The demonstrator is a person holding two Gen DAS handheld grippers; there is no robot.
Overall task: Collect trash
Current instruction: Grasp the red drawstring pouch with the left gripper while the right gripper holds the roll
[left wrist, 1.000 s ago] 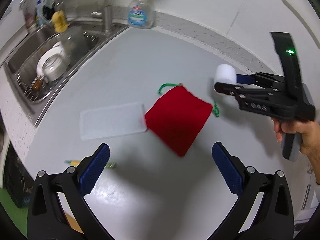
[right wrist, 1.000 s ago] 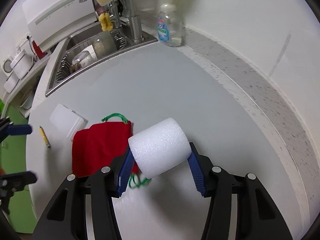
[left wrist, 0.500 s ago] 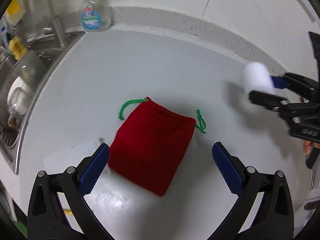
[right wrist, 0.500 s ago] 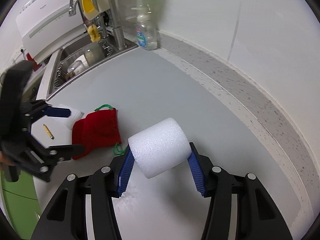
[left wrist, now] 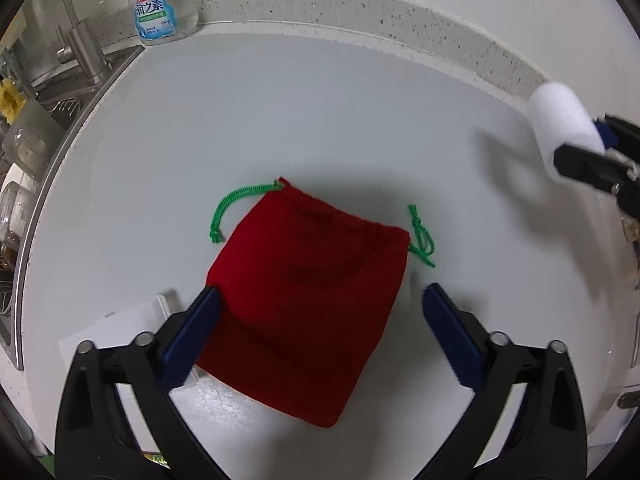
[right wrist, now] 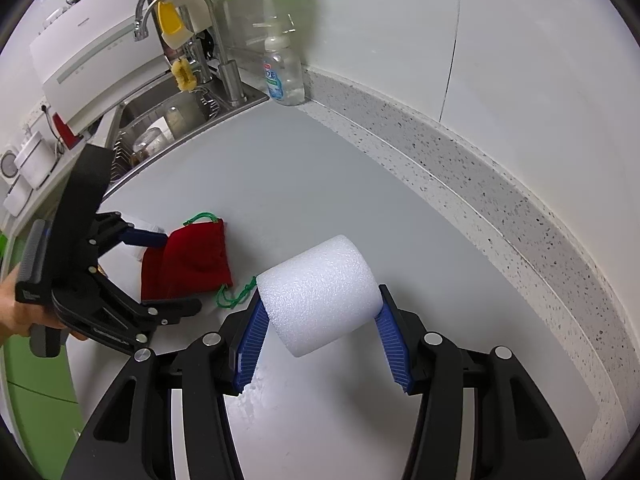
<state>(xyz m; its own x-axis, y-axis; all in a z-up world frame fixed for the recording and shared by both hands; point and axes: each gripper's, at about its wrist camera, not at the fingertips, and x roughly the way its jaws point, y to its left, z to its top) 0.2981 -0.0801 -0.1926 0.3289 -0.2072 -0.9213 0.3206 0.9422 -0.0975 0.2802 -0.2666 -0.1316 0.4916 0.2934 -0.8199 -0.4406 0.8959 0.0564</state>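
Left claw (left wrist: 320, 332) hangs spread wide over the counter (left wrist: 304, 128), one pad on each side of the red pouch (left wrist: 308, 296), gripping nothing. Right claw (right wrist: 320, 332) is clamped on the white foam roll (right wrist: 320, 296), held above the counter beside the pouch. The pouch lies flat, its mouth with the green cord (left wrist: 228, 212) pointing away. Likely trouble: pinching the limp cloth shut rather than opening it, so the roll has no way in.

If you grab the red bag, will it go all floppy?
Probably. The red bag lies flat and wrinkled like soft cloth, so it would likely sag. It looks empty, so probably light. The green cord may dangle.
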